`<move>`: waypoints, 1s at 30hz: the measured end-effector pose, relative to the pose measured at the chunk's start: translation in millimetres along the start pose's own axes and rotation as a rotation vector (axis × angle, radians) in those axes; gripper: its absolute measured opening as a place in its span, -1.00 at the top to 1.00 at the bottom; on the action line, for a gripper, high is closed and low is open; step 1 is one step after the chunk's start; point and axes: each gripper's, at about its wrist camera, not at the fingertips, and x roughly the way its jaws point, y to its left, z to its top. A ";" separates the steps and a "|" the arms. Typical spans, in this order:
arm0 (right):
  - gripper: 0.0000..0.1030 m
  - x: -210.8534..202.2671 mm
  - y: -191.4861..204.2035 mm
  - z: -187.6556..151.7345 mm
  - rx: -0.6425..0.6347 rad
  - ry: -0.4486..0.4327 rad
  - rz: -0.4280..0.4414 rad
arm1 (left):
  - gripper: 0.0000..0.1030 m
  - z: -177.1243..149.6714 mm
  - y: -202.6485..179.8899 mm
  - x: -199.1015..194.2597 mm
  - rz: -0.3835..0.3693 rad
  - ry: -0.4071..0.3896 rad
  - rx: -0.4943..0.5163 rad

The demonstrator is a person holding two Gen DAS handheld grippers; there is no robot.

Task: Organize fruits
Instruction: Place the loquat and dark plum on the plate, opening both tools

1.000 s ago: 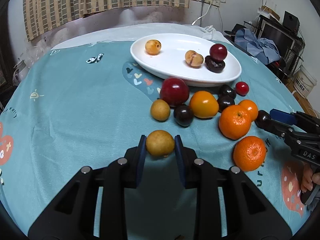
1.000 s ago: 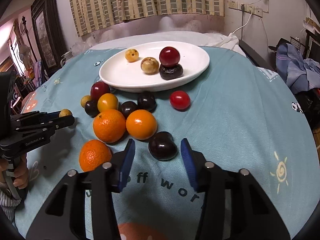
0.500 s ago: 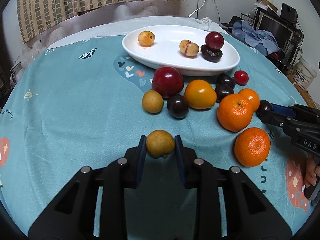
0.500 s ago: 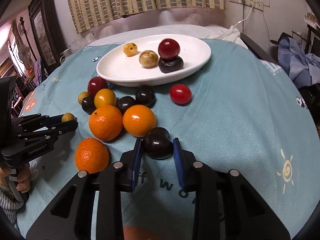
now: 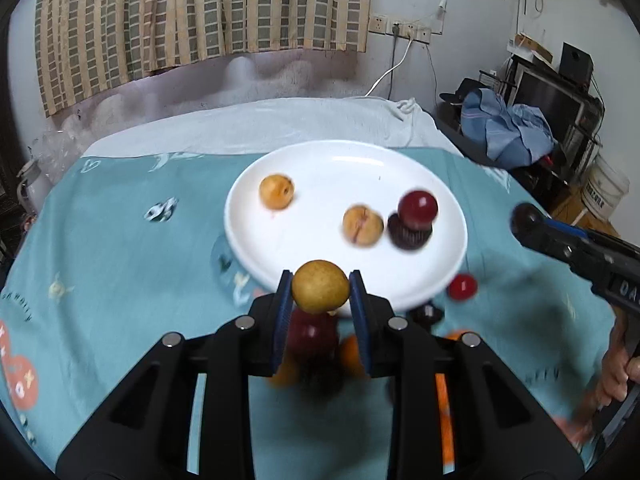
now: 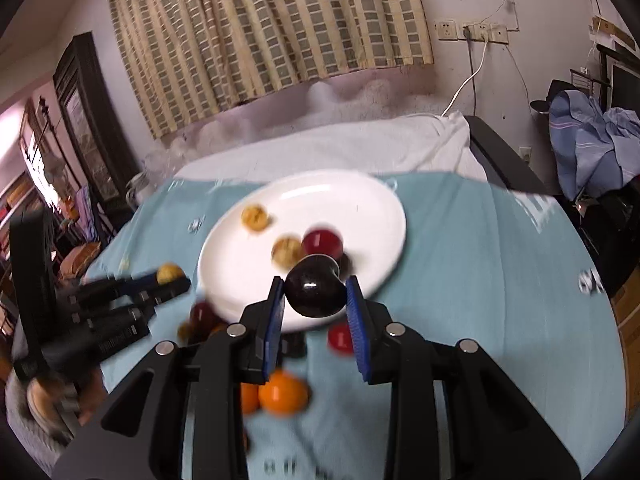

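Note:
My left gripper is shut on a yellow-brown round fruit and holds it in the air over the near rim of the white plate. My right gripper is shut on a dark plum, also lifted, in front of the plate. The plate holds two orange-yellow fruits, a red plum and a dark fruit under it. The right gripper with its plum shows at the right in the left wrist view. The left gripper shows at the left in the right wrist view.
Loose fruit lies on the teal cloth below the grippers: oranges, a red plum, a small red fruit and dark plums. A white cloth edge and a wall with a curtain lie beyond the plate. Clothes and furniture stand at the right.
Both grippers have risen from the cloth with their fruit and moved forward toward the plate. The right gripper closed on the dark plum within the last second.

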 end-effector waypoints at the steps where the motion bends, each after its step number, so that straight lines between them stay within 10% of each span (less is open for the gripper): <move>1: 0.40 10.5 -3.5 9.4 0.017 0.005 0.005 | 0.45 6.3 -0.2 9.4 -0.001 0.005 -0.009; 13: 0.35 101.7 -33.5 40.3 0.147 0.099 0.085 | 0.02 12.5 4.6 69.1 0.023 0.077 -0.028; 26: 0.26 89.2 8.7 23.4 0.083 0.290 0.303 | -0.41 -16.4 39.7 9.8 0.094 0.024 -0.078; 30: 0.26 81.6 -16.1 26.6 0.184 0.154 0.201 | -0.42 -37.7 39.5 3.2 0.079 0.055 -0.070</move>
